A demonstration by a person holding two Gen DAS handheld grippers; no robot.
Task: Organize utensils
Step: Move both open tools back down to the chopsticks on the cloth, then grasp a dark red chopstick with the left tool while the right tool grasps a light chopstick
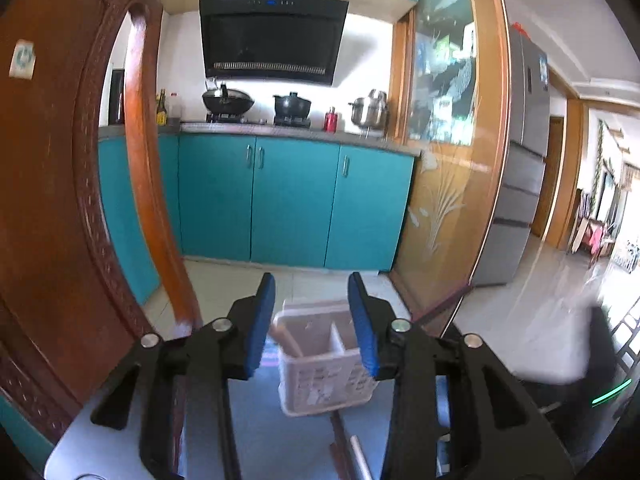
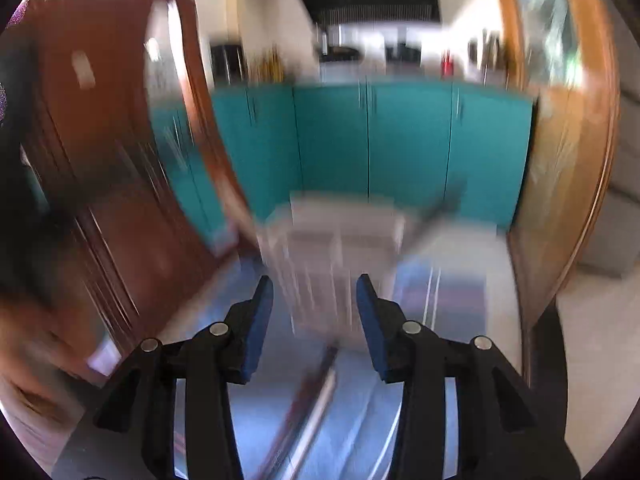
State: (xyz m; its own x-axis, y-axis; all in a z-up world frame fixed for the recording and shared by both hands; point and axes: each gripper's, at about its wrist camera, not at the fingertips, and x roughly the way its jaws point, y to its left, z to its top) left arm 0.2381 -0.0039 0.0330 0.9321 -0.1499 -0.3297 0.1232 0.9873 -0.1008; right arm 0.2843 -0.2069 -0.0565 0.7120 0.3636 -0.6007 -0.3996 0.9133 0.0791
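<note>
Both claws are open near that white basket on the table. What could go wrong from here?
The white basket sits near the table's far edge; a nudge from the open left gripper might push it off. The right wrist view is motion-blurred, so the right gripper could clip the chopsticks lying below.

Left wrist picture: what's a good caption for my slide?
Open left tongs face a white basket holding one utensil.

utensil holder [image 2: 336, 240] and utensils [image 2: 316, 392] motion-blurred beyond telling
</note>
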